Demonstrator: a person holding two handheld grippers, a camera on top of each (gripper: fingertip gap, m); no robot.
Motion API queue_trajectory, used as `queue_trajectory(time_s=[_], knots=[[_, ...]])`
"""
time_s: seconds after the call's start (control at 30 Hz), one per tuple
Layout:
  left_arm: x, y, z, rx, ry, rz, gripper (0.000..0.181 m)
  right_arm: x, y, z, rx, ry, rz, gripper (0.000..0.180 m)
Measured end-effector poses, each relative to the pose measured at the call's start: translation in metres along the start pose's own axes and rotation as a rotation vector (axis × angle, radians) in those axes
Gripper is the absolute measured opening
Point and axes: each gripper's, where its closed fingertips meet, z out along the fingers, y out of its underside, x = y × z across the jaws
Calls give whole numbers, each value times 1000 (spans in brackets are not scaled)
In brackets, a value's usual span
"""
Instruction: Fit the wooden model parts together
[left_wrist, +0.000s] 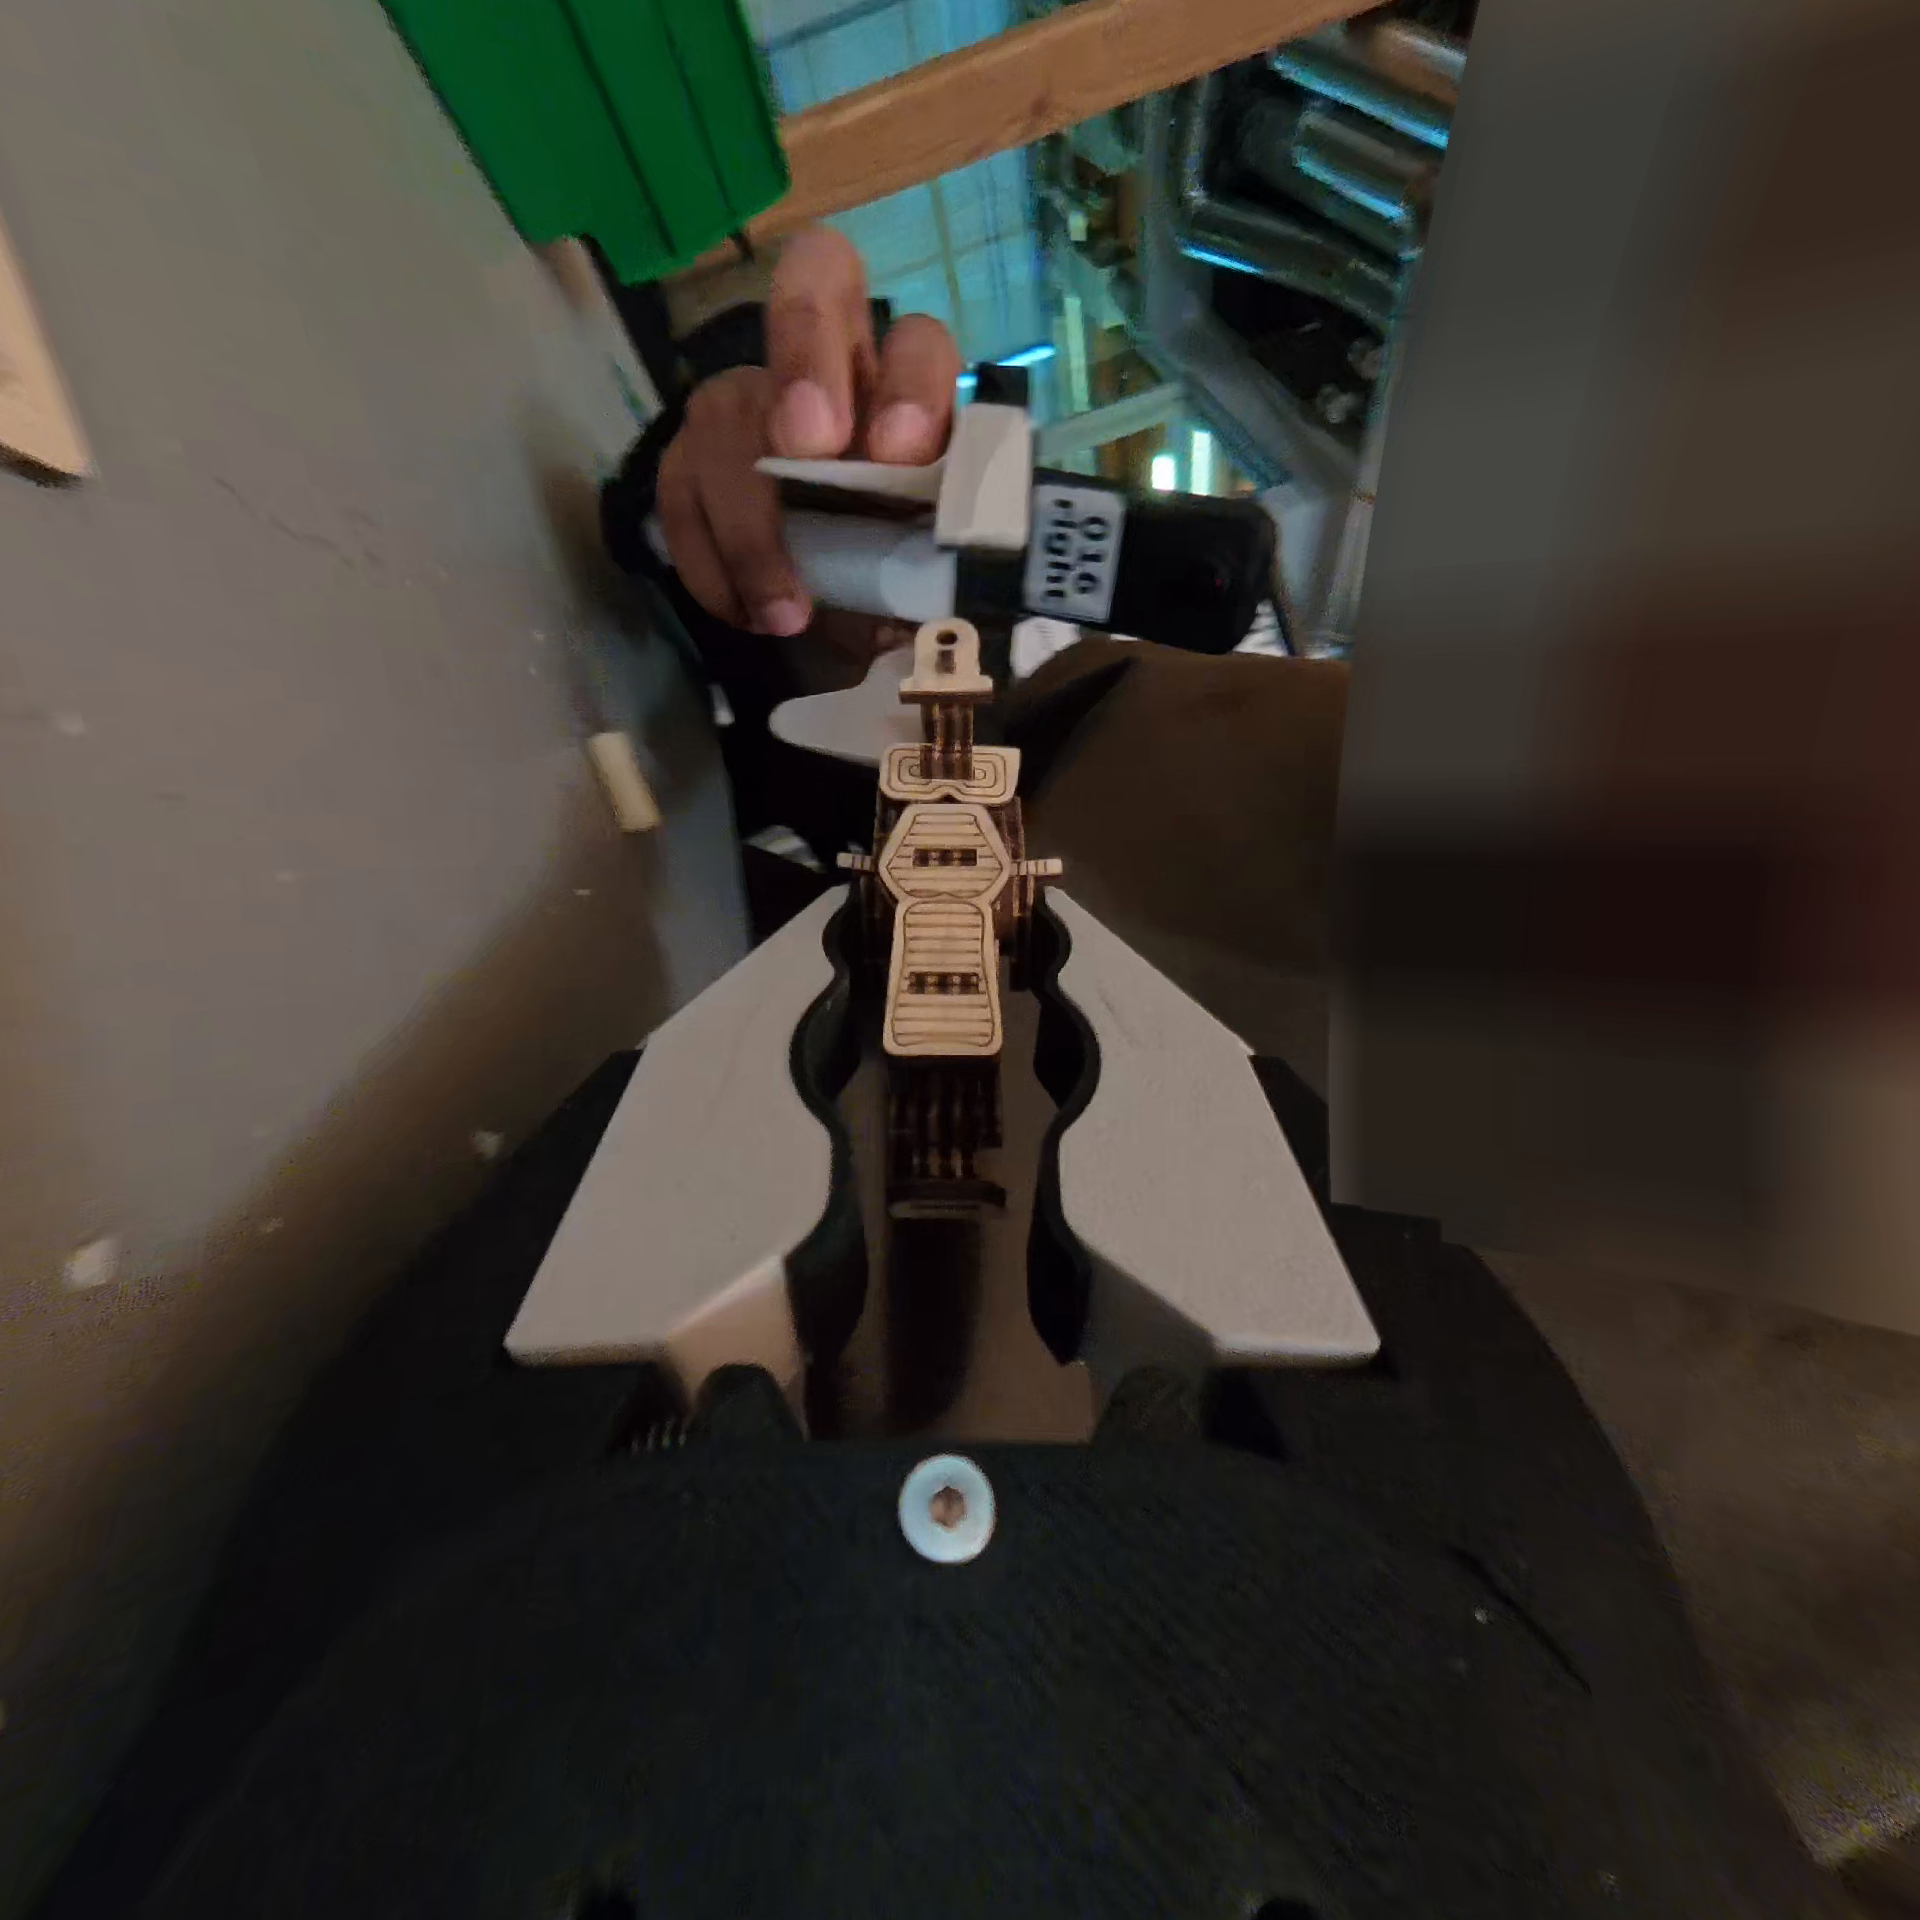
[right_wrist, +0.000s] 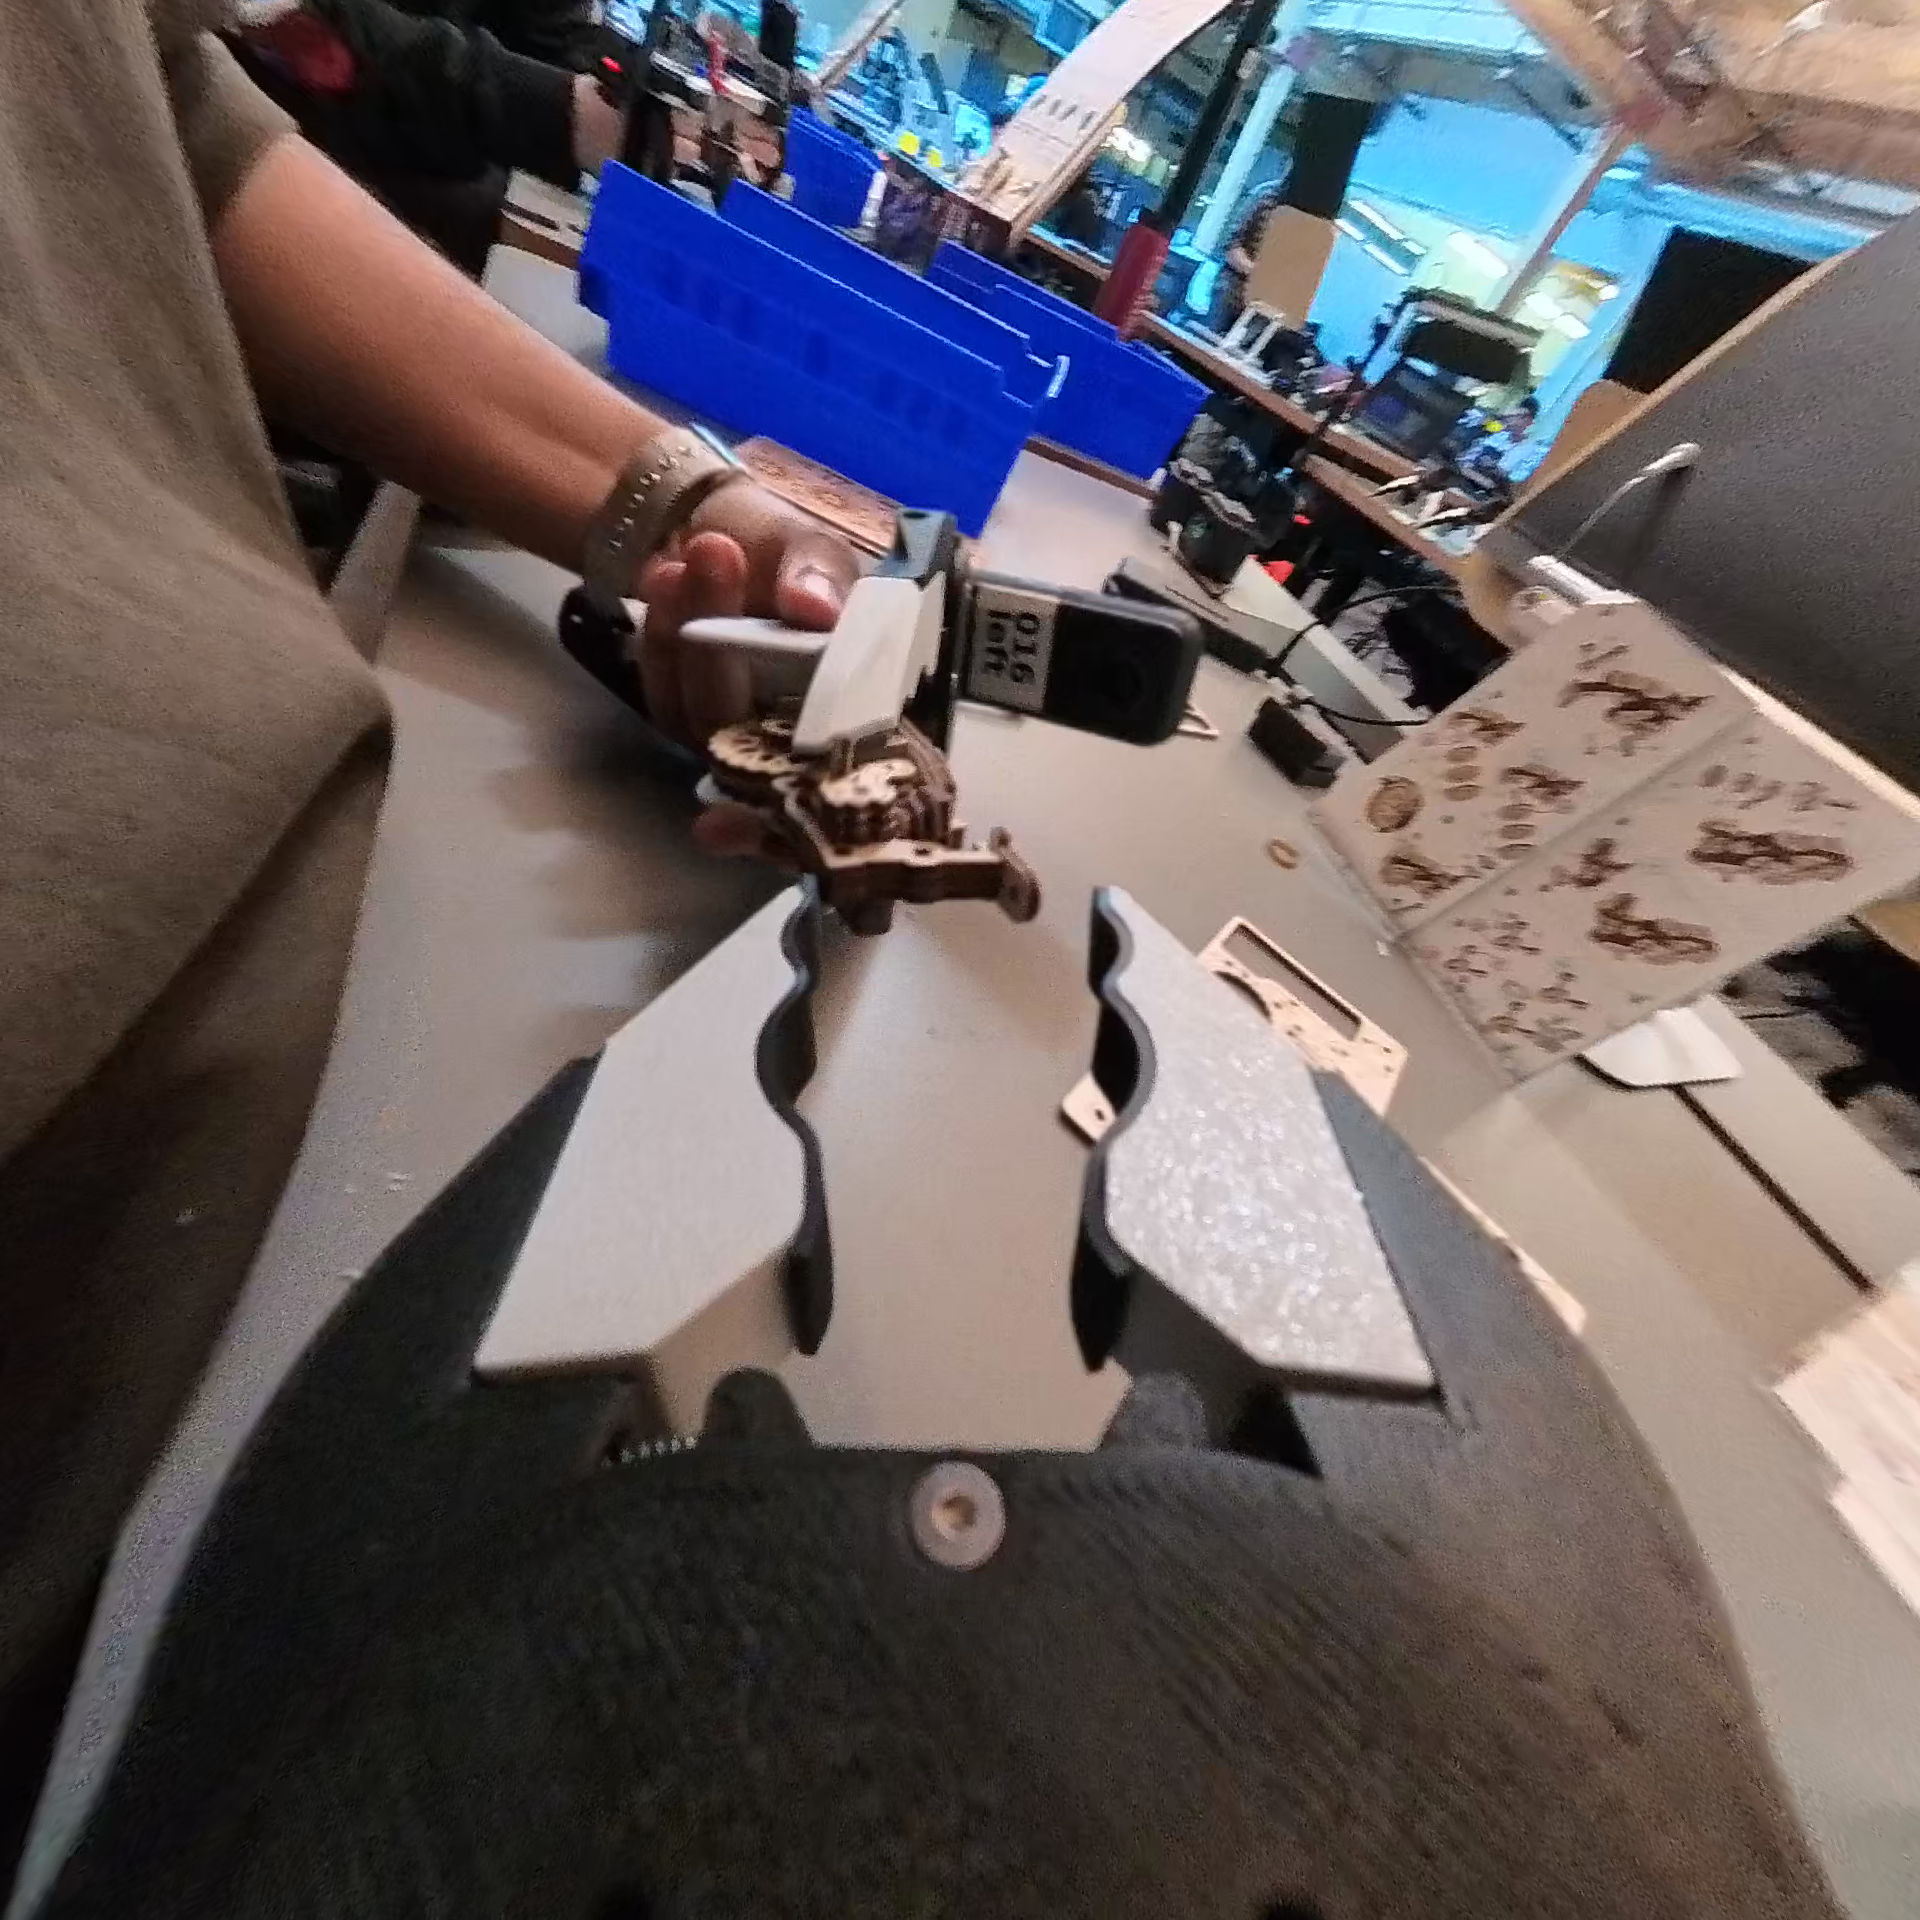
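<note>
The wooden model, a pale laser-cut assembly with ribbed plates and a holed tab at its far end, sits between the fingers of my left gripper, which is shut on it. In the right wrist view the model looks dark brown with gears and hangs above the grey table, held in the left gripper. My right gripper is open and empty, its left fingertip just below the model. One right finger shows beside the model's far end.
Blue bins stand at the back of the table. Printed part sheets lean at the right, with a punched-out wooden sheet and a small wooden ring near them. A person's forearm crosses the left. A green bin is beyond.
</note>
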Motion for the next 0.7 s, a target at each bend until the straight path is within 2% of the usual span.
queue_trajectory(time_s=[0.17,0.27,0.53,0.7], knots=[[-39,-21,-12,91,-391,227,26,15,5,-4,-19,67,-14,58],[-46,-35,-21,152,-547,341,27,23,15,-3,-78,125,-69,60],[-60,-34,-19,163,-665,326,26,24,60,6,-384,203,-502,56],[-66,-29,-13,146,-688,307,26,14,71,12,-465,178,-656,54]])
